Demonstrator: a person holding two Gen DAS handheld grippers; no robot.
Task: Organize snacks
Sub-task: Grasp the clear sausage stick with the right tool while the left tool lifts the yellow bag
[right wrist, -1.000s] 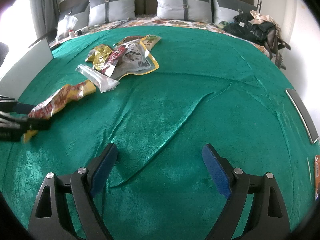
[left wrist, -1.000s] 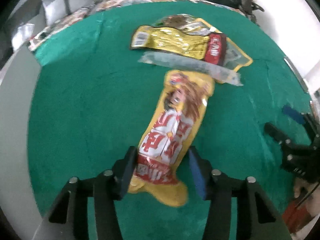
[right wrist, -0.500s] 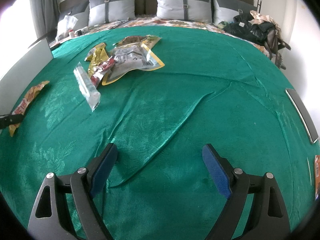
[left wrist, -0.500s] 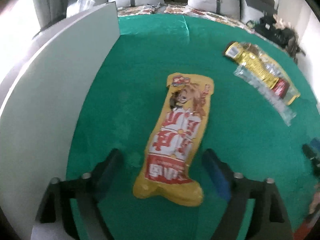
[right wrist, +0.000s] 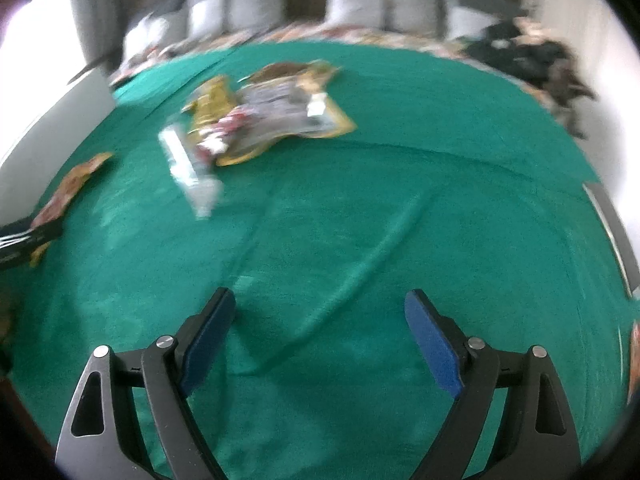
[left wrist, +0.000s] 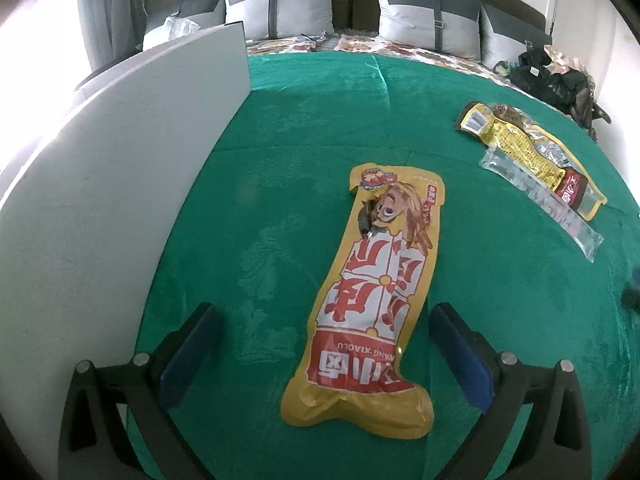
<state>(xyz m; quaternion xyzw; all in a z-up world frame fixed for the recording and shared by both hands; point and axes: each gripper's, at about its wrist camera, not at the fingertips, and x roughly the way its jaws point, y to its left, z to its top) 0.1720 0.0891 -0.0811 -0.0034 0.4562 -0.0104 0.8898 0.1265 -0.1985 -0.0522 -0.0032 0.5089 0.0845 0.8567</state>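
Note:
A long yellow snack packet [left wrist: 376,280] with red and white print lies flat on the green bedspread [left wrist: 304,120]. My left gripper [left wrist: 324,312] straddles its near end. The jaws are opening wide and the pads [left wrist: 188,352] stand clear of the packet on both sides. The blurred right wrist view shows the same packet [right wrist: 70,188] far left with the left gripper [right wrist: 20,240] at it. My right gripper [right wrist: 320,300] hovers over bare bedspread, its jaws closing a little with nothing between them. A clear packet [left wrist: 540,200] and a yellow-black packet [left wrist: 528,152] lie to the right.
A tall white panel [left wrist: 100,184] stands along the left of the bedspread, close to the yellow packet. Grey pillows [left wrist: 280,8] line the headboard. A dark bag [left wrist: 552,76] sits at the far right corner. More snack packets [right wrist: 276,116] lie heaped mid-bed.
The left gripper carried the yellow packet leftward to beside the white panel, let go of it and spread wide. The right gripper's view has tilted and blurred; its jaws narrowed slightly.

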